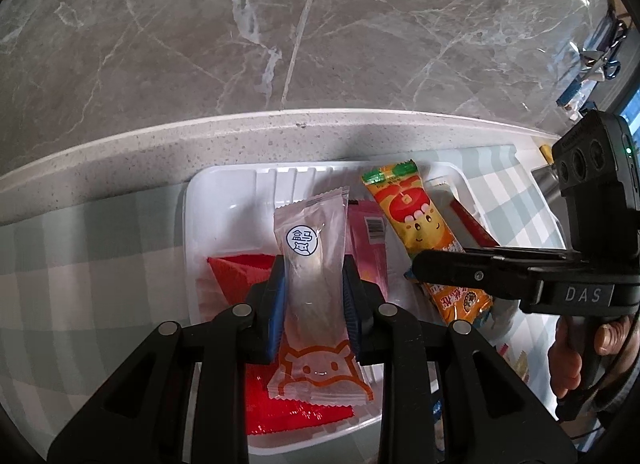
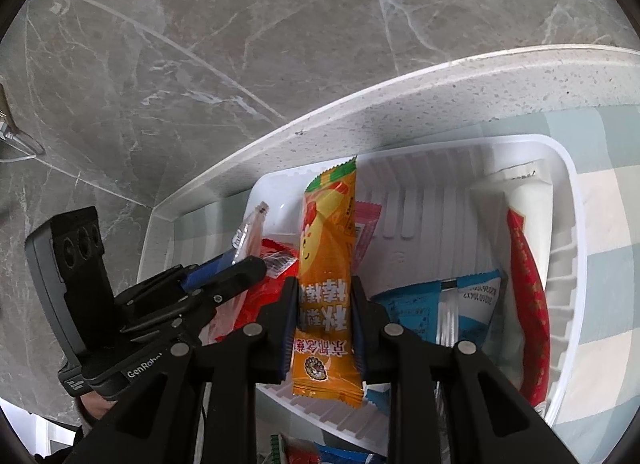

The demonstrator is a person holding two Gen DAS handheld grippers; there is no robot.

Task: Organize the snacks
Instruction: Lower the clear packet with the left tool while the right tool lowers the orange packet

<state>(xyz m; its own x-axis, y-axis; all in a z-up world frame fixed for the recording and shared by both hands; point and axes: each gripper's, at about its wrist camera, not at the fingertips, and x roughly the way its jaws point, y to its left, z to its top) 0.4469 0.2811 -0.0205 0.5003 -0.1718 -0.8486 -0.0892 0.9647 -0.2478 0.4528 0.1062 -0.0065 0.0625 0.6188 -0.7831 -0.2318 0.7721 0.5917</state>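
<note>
Grippers first: my left gripper (image 1: 314, 296) is closed on a clear packet (image 1: 312, 288), its blue pads pressing both long sides near the middle, and my right gripper (image 2: 325, 328) is closed the same way on an orange snack bar (image 2: 326, 284). Both packets hang over the white tray (image 1: 224, 191), pointing away from me, each one above the other snacks. In the tray lie red packets (image 1: 240, 272), a pink packet (image 1: 370, 240), a blue packet (image 2: 420, 312) and a long white packet with red print (image 2: 524, 256).

I judge both held packets to be light. The film looks smooth and a little slippery, and it gives under the pads, so a grip on the filled middle seems safer than on the flat sealed ends. The content may be brittle, I think, so I would not squeeze harder. The tray stands on a checked cloth (image 1: 80, 248) near the counter edge (image 1: 280, 123).
</note>
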